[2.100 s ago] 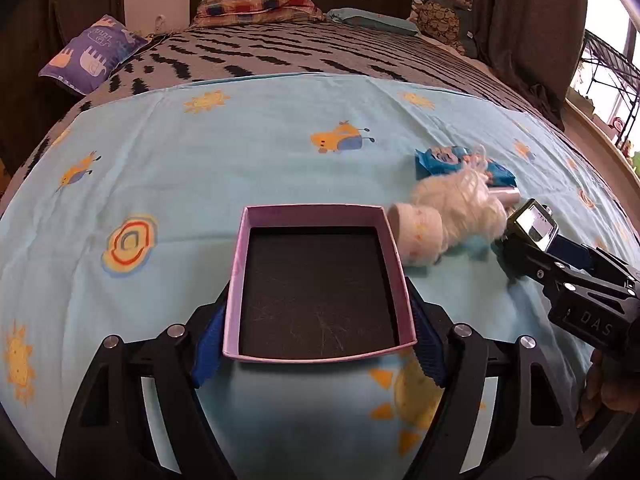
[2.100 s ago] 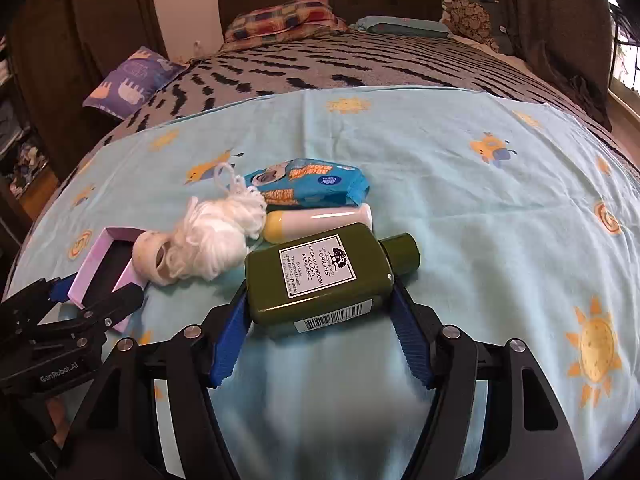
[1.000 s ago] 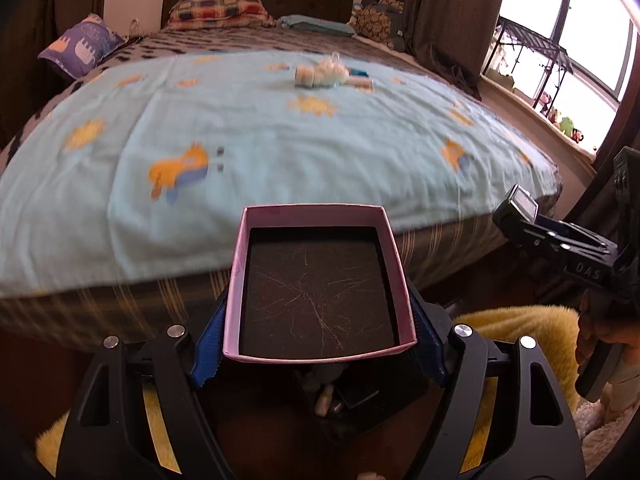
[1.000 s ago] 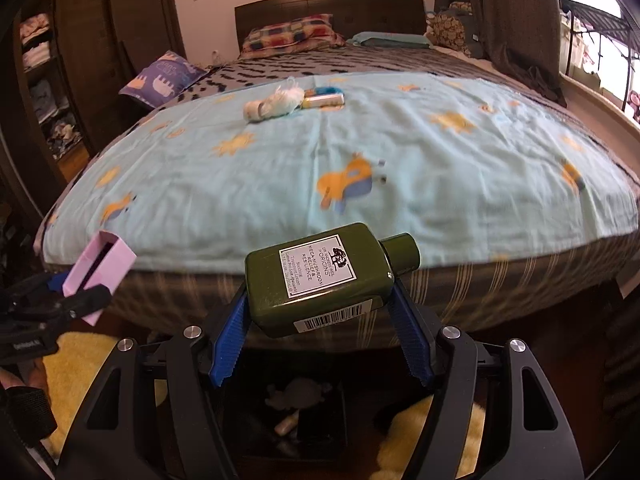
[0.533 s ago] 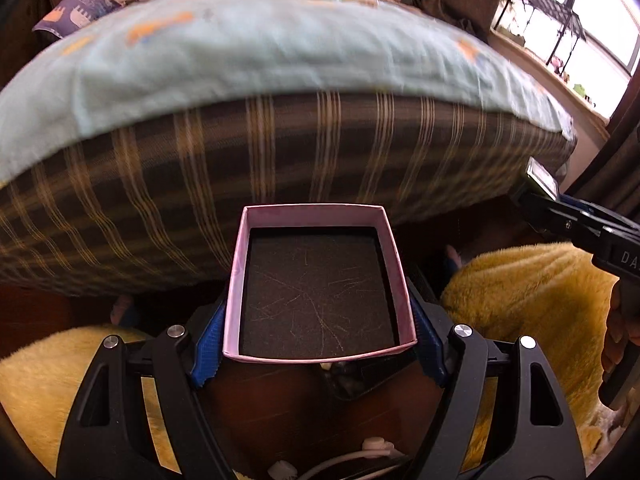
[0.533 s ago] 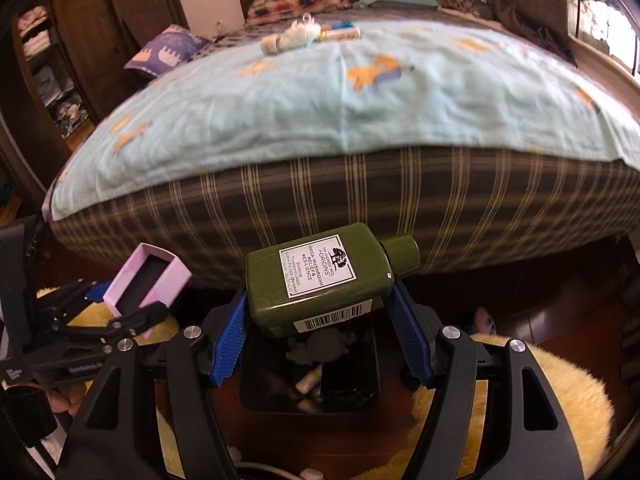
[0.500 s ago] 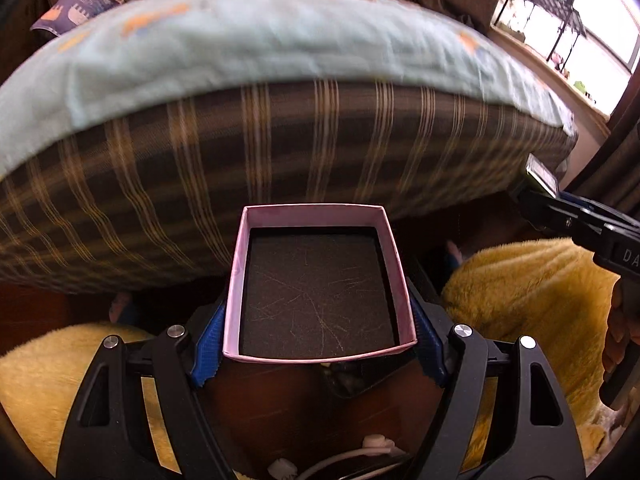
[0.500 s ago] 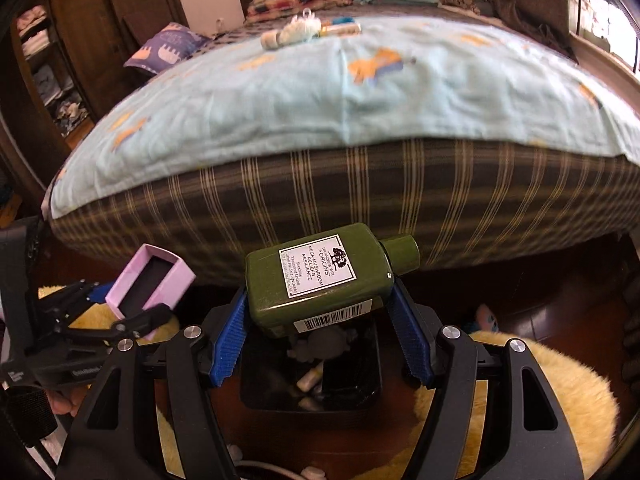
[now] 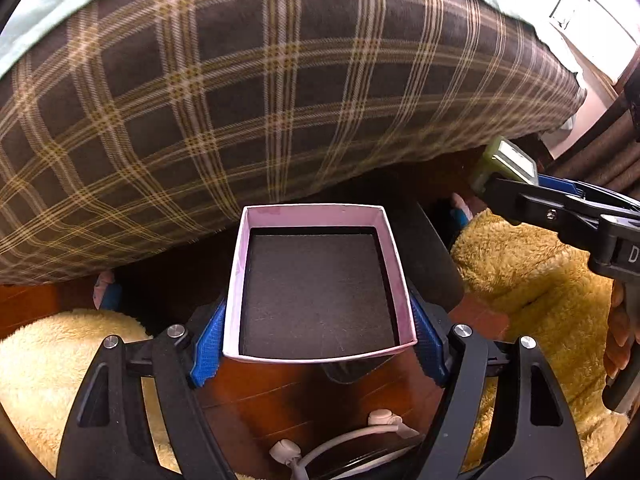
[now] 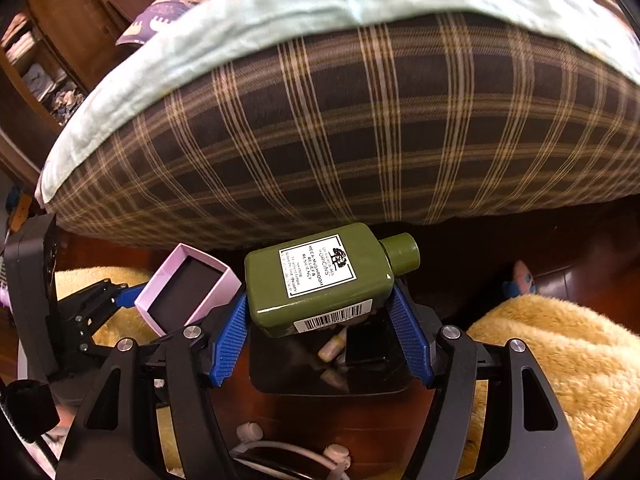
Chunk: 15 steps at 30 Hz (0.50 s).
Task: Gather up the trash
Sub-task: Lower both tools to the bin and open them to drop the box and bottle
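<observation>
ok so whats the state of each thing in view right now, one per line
left gripper: shut on the pink box
pink box: open-topped, empty, held above the floor
right gripper: shut on the green bottle
green bottle: capped, lying on its side between the pads, label up
black bin: open on the floor below the bottle, some trash already inside
white cable: loose on the floor

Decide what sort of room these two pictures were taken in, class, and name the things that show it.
Most likely a bedroom. A bed fills the view, with a plaid mattress side under a light blue sheet. A patterned pillow lies at its far end, fluffy yellow rugs cover the wooden floor, and shelves of folded clothes stand nearby.
</observation>
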Each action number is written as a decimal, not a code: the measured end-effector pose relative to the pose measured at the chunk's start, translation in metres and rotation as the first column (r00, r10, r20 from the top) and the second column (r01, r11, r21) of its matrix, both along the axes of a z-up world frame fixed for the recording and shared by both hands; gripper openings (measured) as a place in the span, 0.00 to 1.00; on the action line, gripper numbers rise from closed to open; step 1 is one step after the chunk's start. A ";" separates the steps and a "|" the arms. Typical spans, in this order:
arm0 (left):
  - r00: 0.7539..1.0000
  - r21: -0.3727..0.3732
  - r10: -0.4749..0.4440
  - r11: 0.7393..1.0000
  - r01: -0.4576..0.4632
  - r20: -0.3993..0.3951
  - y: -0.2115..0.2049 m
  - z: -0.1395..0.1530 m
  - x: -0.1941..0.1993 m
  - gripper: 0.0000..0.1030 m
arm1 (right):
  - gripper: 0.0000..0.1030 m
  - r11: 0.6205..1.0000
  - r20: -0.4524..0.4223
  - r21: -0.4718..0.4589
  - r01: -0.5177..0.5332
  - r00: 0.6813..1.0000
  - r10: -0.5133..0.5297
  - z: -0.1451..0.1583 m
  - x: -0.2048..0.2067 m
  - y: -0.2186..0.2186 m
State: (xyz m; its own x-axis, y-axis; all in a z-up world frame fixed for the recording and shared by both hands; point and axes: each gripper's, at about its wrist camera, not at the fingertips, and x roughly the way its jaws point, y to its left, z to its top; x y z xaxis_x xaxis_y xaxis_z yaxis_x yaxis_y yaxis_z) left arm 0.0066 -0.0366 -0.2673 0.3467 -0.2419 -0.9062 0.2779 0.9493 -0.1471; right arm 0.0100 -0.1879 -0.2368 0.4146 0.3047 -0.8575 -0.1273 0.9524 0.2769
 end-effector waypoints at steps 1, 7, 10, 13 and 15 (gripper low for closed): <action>1.000 0.001 -0.004 1.000 0.004 -0.002 -0.001 -0.001 0.000 0.71 | 0.66 1.000 -0.008 0.000 -0.001 1.000 0.001 -0.002 0.001 0.001; 1.000 0.004 -0.026 1.000 0.026 -0.008 -0.008 -0.006 0.000 0.72 | 0.67 1.000 -0.024 0.003 -0.004 1.000 0.004 -0.006 0.008 0.009; 1.000 0.009 -0.022 1.000 0.022 -0.011 -0.010 -0.006 0.000 0.79 | 0.75 1.000 -0.013 -0.002 0.010 1.000 -0.010 -0.003 0.011 0.007; 1.000 0.016 -0.009 1.000 0.009 -0.003 -0.008 0.001 0.002 0.84 | 0.79 1.000 0.000 -0.003 0.028 1.000 -0.028 0.004 0.016 0.003; 1.000 0.018 0.002 1.000 -0.002 0.004 -0.004 0.005 0.004 0.86 | 0.82 0.999 0.009 -0.006 0.044 0.999 -0.044 0.008 0.016 -0.001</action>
